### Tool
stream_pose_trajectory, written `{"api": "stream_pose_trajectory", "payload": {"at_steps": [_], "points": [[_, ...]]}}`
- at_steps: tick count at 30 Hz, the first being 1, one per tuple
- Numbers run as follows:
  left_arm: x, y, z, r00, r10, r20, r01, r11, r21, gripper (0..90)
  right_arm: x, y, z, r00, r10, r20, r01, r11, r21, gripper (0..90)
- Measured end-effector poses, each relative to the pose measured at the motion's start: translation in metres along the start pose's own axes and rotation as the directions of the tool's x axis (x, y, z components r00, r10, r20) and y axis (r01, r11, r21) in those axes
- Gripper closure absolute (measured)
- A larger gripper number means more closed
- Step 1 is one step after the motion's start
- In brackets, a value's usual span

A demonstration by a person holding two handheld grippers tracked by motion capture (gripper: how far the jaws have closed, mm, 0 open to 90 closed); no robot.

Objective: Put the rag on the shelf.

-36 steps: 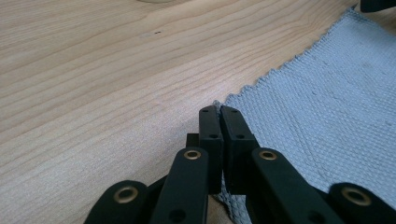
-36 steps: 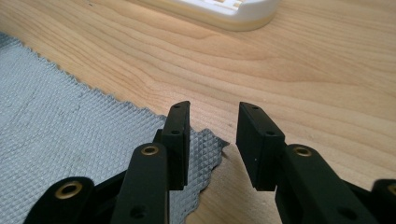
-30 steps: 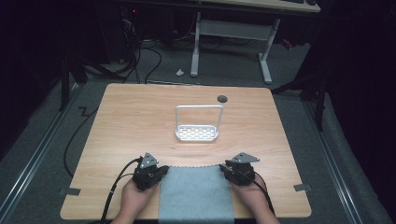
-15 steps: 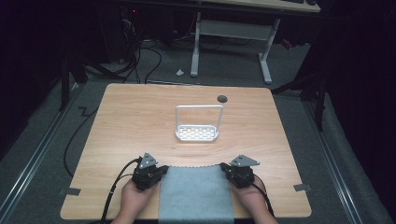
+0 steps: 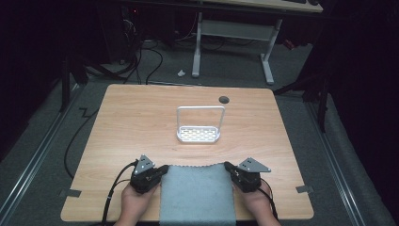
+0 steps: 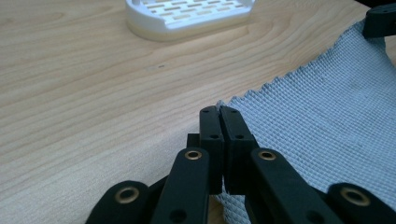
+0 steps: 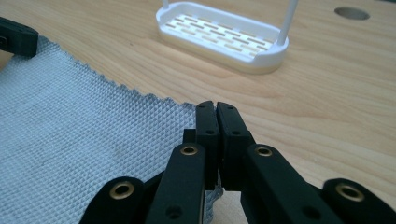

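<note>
The left gripper [image 5: 162, 169] is clenched on the cloth [image 5: 197, 193] at its far left corner; in the left gripper view the jaws stand pressed together with the corner's zigzag edge pinched between them. The right gripper [image 5: 229, 166] has just been closing, and its jaws now pinch the far right corner of the cloth in the same way, as the right gripper view shows. A hand [image 5: 136, 205] holds each gripper at the near edge of the surface [image 5: 131, 117].

The cloth is grey and waffle-textured. It lies flat at the near middle of the surface, between the two grippers, and its near end runs out over the near edge.

Beyond the cloth stands a white rack [image 5: 198, 134], a slotted tray with a tall wire handle arching over it. It sits near the middle of the surface, well apart from the cloth's far edge, with bare wood between them. It is the one thing standing ahead of the grippers. A round hole [image 5: 224, 99] is cut in the surface near the far edge, behind the rack.

To the left and right of the rack the wood is bare out to both side edges. A cable [image 5: 115, 186] trails from the left gripper off the near left corner. Past the far edge is grey floor [image 5: 235, 70] with table legs [image 5: 197, 42] and loose cables.
</note>
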State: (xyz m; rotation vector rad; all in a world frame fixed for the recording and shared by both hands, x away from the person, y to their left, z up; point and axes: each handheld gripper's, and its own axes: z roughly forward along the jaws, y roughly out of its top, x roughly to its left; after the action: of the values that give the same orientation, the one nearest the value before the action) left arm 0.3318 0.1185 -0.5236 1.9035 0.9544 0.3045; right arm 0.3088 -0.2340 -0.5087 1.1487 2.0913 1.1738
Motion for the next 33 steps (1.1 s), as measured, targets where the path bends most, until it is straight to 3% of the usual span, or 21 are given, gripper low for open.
{"api": "stream_pose_trajectory", "payload": {"at_steps": [6, 14, 18, 19, 25, 28, 29, 31, 33], "points": [[-0.010, 0.006, -0.010, 0.9995, 0.030, -0.010, -0.031, 0.9979, -0.057, 88.1, 0.003, 0.005, -0.010, 0.9998, -0.016, 0.012, 0.016, 0.998, -0.058, 88.9], [-0.014, 0.012, -0.022, 0.9999, 0.015, -0.001, -0.015, 0.9929, -0.118, 88.1, 0.008, 0.012, -0.024, 0.9993, -0.021, 0.031, 0.025, 0.990, -0.136, 89.0], [-0.018, 0.018, -0.034, 1.0000, 0.008, -0.004, -0.009, 0.9833, -0.182, 88.1, 0.010, 0.016, -0.031, 0.9989, -0.019, 0.044, 0.026, 0.985, -0.170, 88.9], [-0.021, 0.021, -0.039, 0.9997, 0.022, -0.012, -0.024, 0.9783, -0.206, 88.3, 0.012, 0.019, -0.037, 0.9974, -0.030, 0.065, 0.043, 0.979, -0.199, 89.0], [-0.032, 0.034, -0.054, 0.9985, 0.053, -0.014, -0.054, 0.9672, -0.248, 88.5, 0.019, 0.030, -0.052, 0.9954, -0.046, 0.084, 0.066, 0.963, -0.261, 89.0], [-0.034, 0.043, -0.061, 0.9969, 0.073, -0.028, -0.078, 0.9619, -0.262, 88.7, 0.021, 0.039, -0.059, 0.9944, -0.057, 0.089, 0.081, 0.953, -0.291, 89.0], [-0.033, 0.048, -0.066, 0.9963, 0.078, -0.037, -0.085, 0.9571, -0.277, 88.8, 0.021, 0.042, -0.062, 0.9935, -0.061, 0.096, 0.087, 0.948, -0.305, 89.0], [-0.032, 0.053, -0.069, 0.9967, 0.072, -0.037, -0.079, 0.9527, -0.293, 88.9, 0.021, 0.047, -0.065, 0.9939, -0.056, 0.094, 0.084, 0.943, -0.321, 89.0], [-0.032, 0.064, -0.075, 0.9959, 0.079, -0.043, -0.089, 0.9444, -0.317, 89.0, 0.020, 0.061, -0.073, 0.9942, -0.054, 0.094, 0.084, 0.929, -0.360, 89.0]]}}
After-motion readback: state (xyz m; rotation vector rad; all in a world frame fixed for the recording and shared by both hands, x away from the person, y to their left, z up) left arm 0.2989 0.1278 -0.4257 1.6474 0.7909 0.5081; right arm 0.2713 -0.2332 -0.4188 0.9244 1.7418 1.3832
